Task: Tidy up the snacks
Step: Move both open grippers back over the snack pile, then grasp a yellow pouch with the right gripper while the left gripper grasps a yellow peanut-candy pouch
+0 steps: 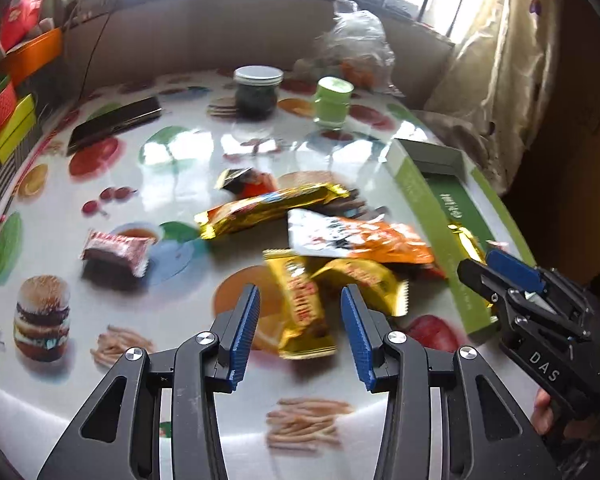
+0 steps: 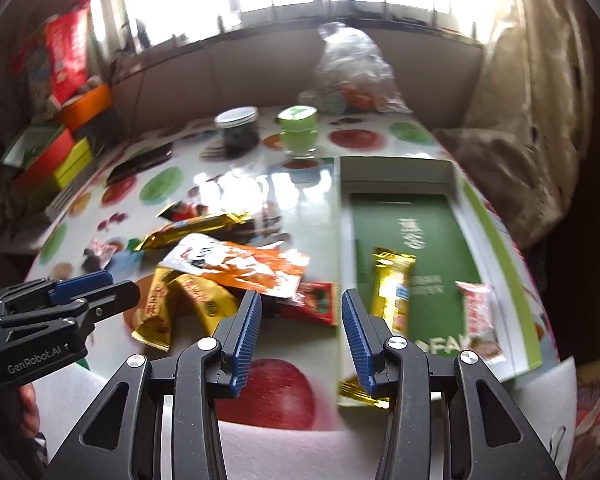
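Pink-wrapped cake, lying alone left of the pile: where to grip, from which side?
Take the pink-wrapped cake across its short width at mid-body, coming from above. It lies flat on the table, clear of the snack pile, so both long sides look free. The crimped ends are thin and would likely slip. The left tool is open and nearer.

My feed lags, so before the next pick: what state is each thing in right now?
Left tongs: open, empty, above the yellow packets.
Right tongs: open, empty.
Shallow green-floored cardboard box: open, holds two snacks.
Gold foil bar: lying flat in the box.
Pink-and-white wrapped snack: in the box, beside the bar.
Orange-and-white pouch: loose on the pile, sealed.
White-lidded dark glass jar: upright, lid on.
Green-lidded jar: upright, lid on.
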A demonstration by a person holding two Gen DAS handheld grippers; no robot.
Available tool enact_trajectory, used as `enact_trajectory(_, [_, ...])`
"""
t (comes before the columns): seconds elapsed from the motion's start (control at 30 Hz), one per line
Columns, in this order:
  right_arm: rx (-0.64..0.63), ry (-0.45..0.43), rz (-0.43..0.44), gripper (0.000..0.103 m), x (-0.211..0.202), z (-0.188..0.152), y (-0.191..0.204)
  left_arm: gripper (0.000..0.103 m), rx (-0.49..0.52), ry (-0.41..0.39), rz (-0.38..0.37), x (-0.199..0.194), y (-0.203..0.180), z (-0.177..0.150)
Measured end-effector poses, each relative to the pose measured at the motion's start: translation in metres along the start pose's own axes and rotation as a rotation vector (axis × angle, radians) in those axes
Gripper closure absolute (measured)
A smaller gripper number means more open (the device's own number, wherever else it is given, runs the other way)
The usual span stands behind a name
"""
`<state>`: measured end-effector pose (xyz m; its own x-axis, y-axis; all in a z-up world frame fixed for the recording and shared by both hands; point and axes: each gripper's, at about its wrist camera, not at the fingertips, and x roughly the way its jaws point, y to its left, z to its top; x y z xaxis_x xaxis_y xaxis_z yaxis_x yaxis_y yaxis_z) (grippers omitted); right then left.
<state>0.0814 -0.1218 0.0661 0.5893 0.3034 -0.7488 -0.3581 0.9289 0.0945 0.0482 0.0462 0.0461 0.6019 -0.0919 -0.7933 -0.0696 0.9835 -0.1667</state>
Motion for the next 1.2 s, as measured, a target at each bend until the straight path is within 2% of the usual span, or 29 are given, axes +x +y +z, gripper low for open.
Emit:
enact_trajectory(0.23, [-0.11, 0.038, 0.083, 0.062, 0.022, 0.001, 0.03, 0.059, -0.04, 0.043, 0.002, 0.012, 0.019, -0.009])
enact_trajectory(0.33, [-0.145, 0.056, 0.114, 0.062, 0.031, 0.0, 0.039, 0.059, -0.065, 0.048, -0.018, 0.013, 0.026, -0.01])
enact_trajectory(0.5, [-0.181, 0.092, 0.157, 0.062, 0.046, 0.001, 0.049, 0.059, -0.076, 0.045, -0.009, 0.012, 0.034, -0.009])
enact_trajectory(0.87, [-0.223, 0.123, 0.143, 0.062, 0.066, 0.0, 0.059, 0.059, -0.09, 0.043, -0.03, 0.01, 0.041, -0.006])
enact_trajectory(0.97, [-0.211, 0.114, 0.147, 0.067, 0.064, -0.001, 0.058, 0.059, -0.093, 0.047, -0.036, 0.01, 0.04, -0.006])
enact_trajectory(1.1, [-0.194, 0.11, 0.148, 0.081, 0.06, -0.002, 0.056, 0.059, -0.09, 0.052, -0.051, 0.012, 0.036, -0.005])
enact_trajectory(1.2, [-0.182, 0.1, 0.145, 0.085, 0.057, -0.004, 0.054, 0.059, -0.087, 0.054, -0.068, 0.013, 0.033, -0.005])
